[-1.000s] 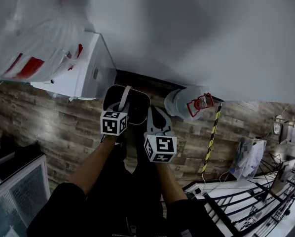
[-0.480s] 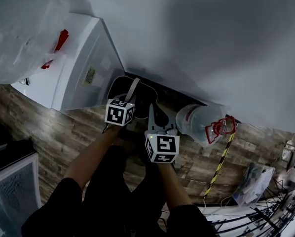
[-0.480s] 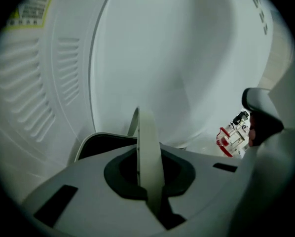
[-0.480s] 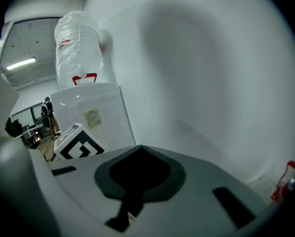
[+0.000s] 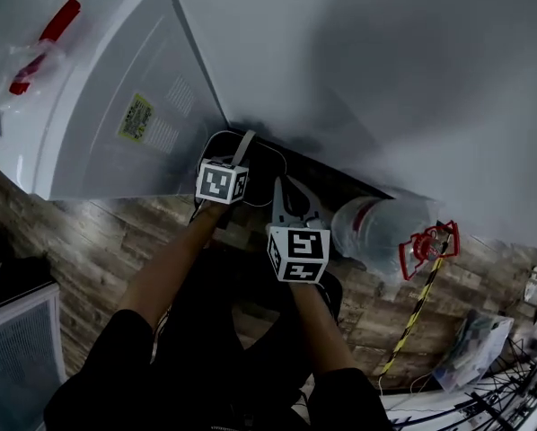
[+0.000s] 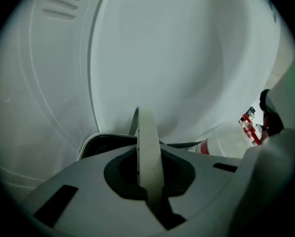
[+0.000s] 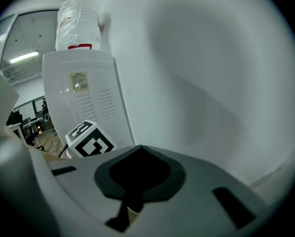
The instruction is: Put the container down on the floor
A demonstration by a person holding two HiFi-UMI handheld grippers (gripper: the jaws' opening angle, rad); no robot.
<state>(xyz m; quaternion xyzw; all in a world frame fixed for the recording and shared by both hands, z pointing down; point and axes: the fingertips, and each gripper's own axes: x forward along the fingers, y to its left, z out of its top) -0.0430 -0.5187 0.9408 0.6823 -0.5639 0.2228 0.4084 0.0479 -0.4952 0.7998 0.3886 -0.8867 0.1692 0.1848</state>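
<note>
Head view: we see dark container [image 5: 270, 163] half hidden behind left gripper [image 5: 238, 157]; its jaws clamp pale strap [image 6: 147, 132]. Right gripper [image 7: 136, 184] jaws pressed together.

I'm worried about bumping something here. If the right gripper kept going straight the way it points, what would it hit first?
Most likely the white wall, which fills its view ahead; the water dispenser stands off to the left. How far away the wall is remains unclear.

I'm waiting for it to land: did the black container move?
No, hardly: the black container stays beside the white water dispenser's bottom corner by the wall; only the camera shifted.
</note>
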